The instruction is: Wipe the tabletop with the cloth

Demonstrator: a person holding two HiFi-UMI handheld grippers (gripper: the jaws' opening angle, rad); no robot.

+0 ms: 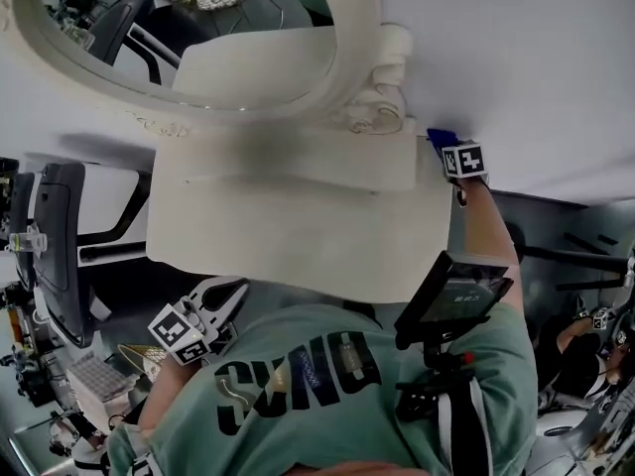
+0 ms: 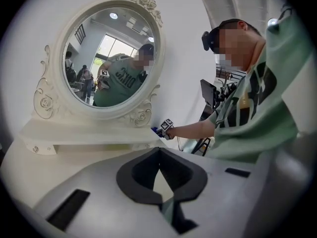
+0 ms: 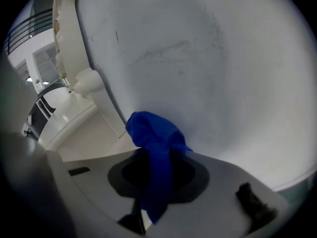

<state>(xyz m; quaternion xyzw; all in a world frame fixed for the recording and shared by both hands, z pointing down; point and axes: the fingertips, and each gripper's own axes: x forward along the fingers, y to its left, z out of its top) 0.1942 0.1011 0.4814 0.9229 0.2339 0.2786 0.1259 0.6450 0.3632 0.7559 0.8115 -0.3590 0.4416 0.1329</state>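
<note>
A white vanity tabletop [image 1: 298,228] with a raised shelf stands below an oval mirror [image 1: 198,38]. My right gripper [image 1: 444,144] reaches to the table's far right corner by the wall, shut on a crumpled blue cloth [image 1: 438,136]. In the right gripper view the cloth [image 3: 154,139] bunches out between the jaws of that gripper [image 3: 156,157], close to the white wall, with the tabletop [image 3: 84,133] at the left. My left gripper [image 1: 234,292] hangs near my chest off the table's front edge, jaws shut and nothing in them. Its own view shows the left gripper [image 2: 158,150], the tabletop [image 2: 74,155] and the distant cloth [image 2: 155,131].
The ornate mirror frame [image 2: 47,100] and shelf [image 2: 89,133] take up the table's back. A dark screen [image 1: 454,296] is strapped at my chest. Black chairs [image 1: 55,236] and cluttered equipment [image 1: 30,365] stand left of the table. The white wall [image 3: 208,73] rises right behind the cloth.
</note>
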